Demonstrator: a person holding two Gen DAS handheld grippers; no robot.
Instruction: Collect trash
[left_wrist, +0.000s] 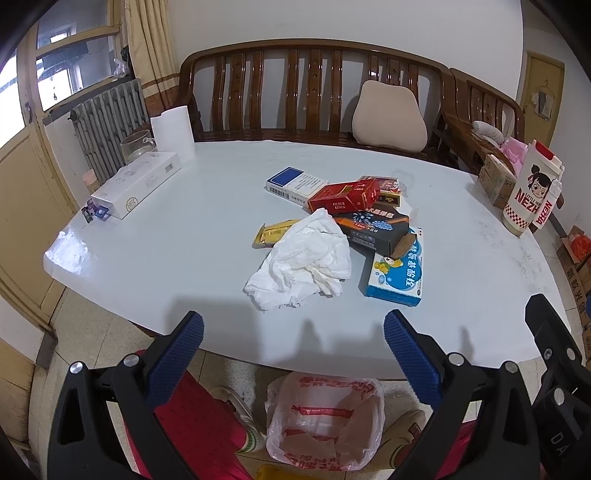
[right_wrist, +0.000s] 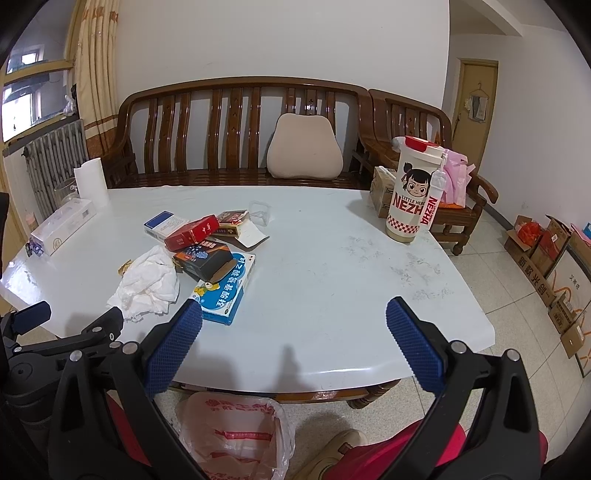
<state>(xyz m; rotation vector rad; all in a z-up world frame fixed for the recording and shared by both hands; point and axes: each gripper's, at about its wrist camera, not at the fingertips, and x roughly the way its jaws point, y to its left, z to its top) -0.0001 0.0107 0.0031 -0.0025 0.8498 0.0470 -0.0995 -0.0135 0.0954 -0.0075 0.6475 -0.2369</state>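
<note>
On the white table the trash lay in one heap, crumpled tissue nearest the edge; below the edge a plastic bag stood open on the floor, probably to receive it; left gripper and right gripper hovered empty, jaws wide apart.

Black tongs, blue dimpled pads, silver screws; red trousers, beige shoes.
</note>
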